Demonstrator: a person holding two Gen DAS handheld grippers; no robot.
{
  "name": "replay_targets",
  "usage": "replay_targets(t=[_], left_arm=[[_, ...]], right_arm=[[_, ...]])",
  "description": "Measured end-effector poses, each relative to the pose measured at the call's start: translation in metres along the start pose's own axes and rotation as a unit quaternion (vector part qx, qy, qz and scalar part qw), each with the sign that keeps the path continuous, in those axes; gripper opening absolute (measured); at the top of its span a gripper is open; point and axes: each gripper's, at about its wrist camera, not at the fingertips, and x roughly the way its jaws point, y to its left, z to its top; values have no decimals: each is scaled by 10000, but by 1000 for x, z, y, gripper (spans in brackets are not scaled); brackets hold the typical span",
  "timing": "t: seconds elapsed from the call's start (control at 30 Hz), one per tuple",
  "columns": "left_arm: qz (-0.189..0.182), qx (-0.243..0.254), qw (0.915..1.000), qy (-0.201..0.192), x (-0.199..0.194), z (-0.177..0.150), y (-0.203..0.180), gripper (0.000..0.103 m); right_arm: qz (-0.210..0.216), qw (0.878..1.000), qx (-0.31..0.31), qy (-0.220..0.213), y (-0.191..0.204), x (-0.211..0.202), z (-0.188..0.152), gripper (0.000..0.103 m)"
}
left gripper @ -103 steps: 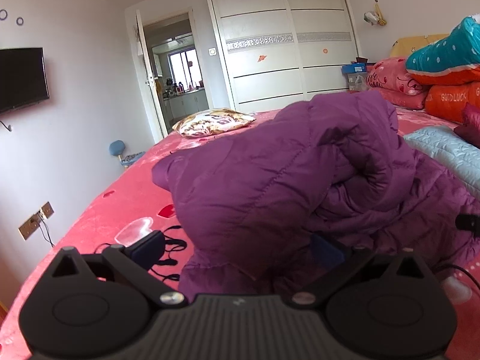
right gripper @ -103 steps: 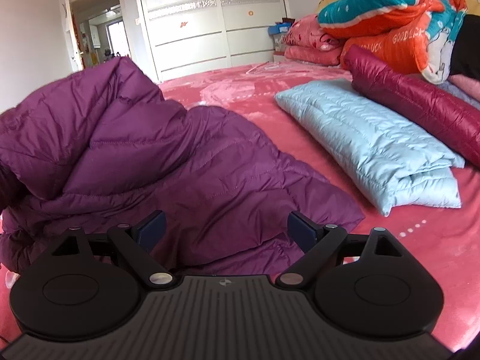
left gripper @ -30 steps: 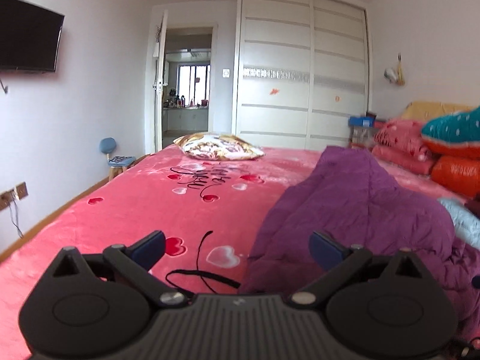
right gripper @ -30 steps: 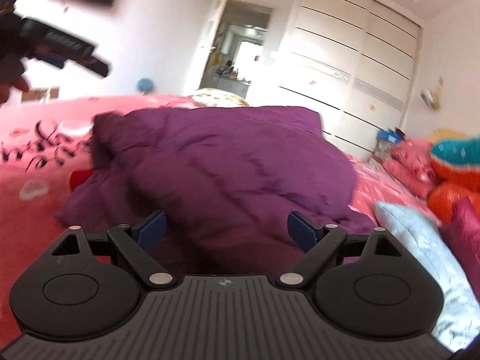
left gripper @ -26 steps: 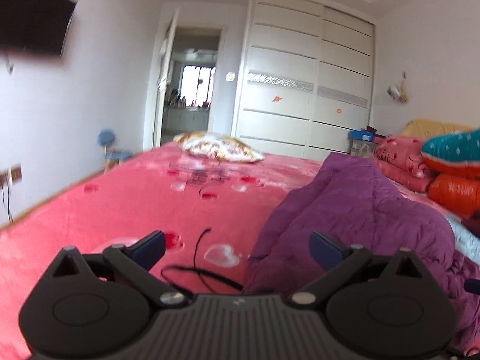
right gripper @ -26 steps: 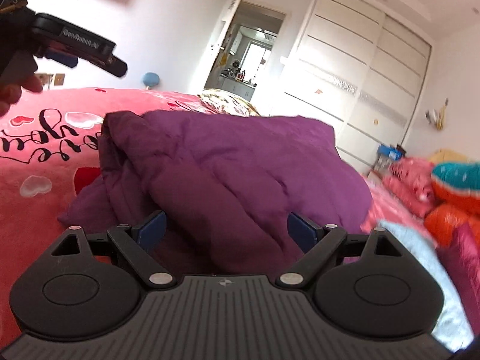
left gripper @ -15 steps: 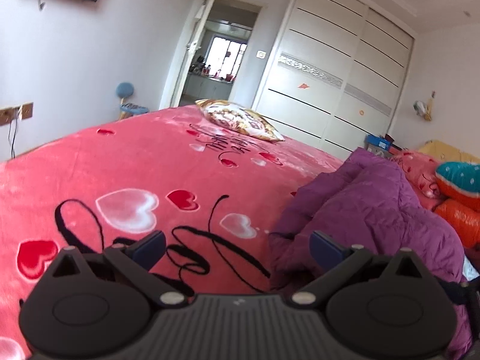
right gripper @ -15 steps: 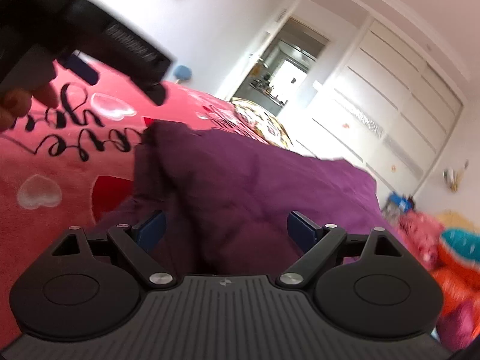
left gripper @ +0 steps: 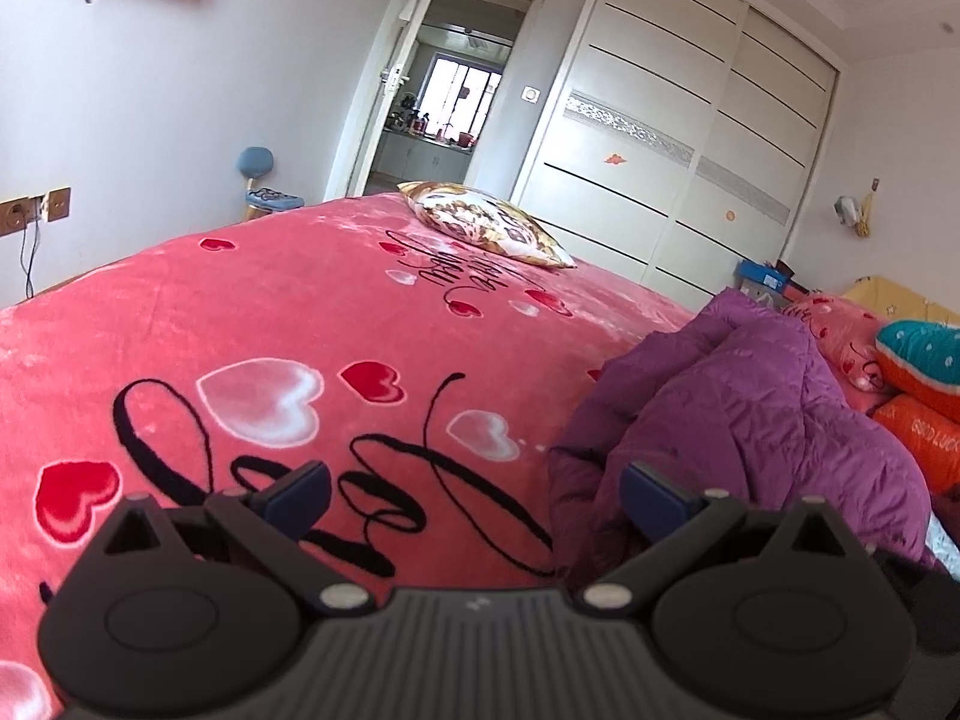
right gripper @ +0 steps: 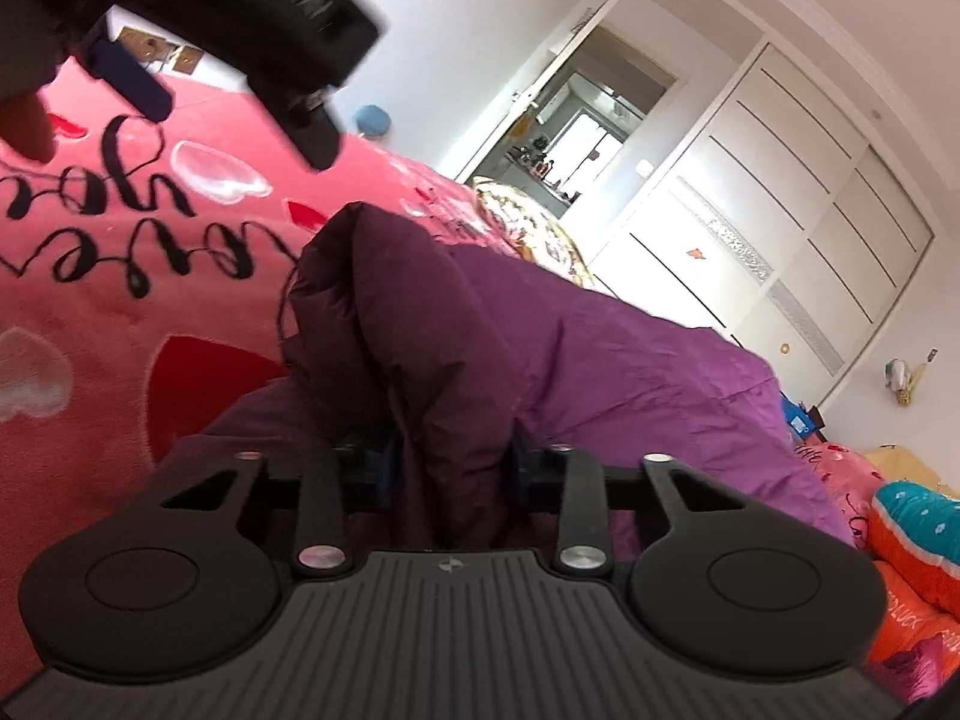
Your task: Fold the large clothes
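Note:
A puffy purple down jacket lies bunched on the pink heart-print blanket. In the right wrist view a thick fold of the jacket stands up between my right gripper fingers. Its jaws are closing and the pads pinch that fold from both sides. My left gripper is open low over the blanket, and its right finger sits just in front of the jacket's left edge, with nothing between the pads. The left gripper also shows in the right wrist view at the upper left, held in a hand.
A patterned pillow lies at the far end of the bed. Stacked quilts in teal and orange sit to the right of the jacket. White wardrobe doors and an open doorway stand behind the bed.
My right gripper has come in close to the jacket's left end, rolled, and its jaws have gone from wide open to pinching a fold. The left gripper has sunk toward the blanket and rolled.

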Motion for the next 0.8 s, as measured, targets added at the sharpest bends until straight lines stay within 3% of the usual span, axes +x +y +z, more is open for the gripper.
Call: replay_targets(t=[0.07, 0.27, 0.37, 0.47, 0.57, 0.67, 0.8], left_arm=[[-16, 33, 10000, 39, 1, -2, -1, 102], [-151, 260, 9991, 291, 7, -13, -11, 102], [-297, 514, 9973, 421, 8, -22, -23, 102], [-501, 722, 9945, 576, 9, -33, -34, 102], [-684, 929, 9902, 791, 10, -45, -44, 102], [-806, 1203, 9847, 970, 11, -59, -55, 102], [-874, 1442, 9783, 1205, 16, -77, -68, 102]], right_arm=[[-98, 9998, 156, -65, -5, 11, 8, 29], [-685, 9946, 660, -421, -54, -11, 24, 21], [-925, 9856, 1328, -489, -94, -23, 29, 19], [-1208, 9684, 2121, -508, -144, -40, 24, 18], [-1556, 9364, 3110, -475, -198, -55, 4, 18], [-2082, 8889, 4059, -426, -255, -74, -34, 19], [-3011, 8242, 4793, -180, -310, -97, -100, 19]])
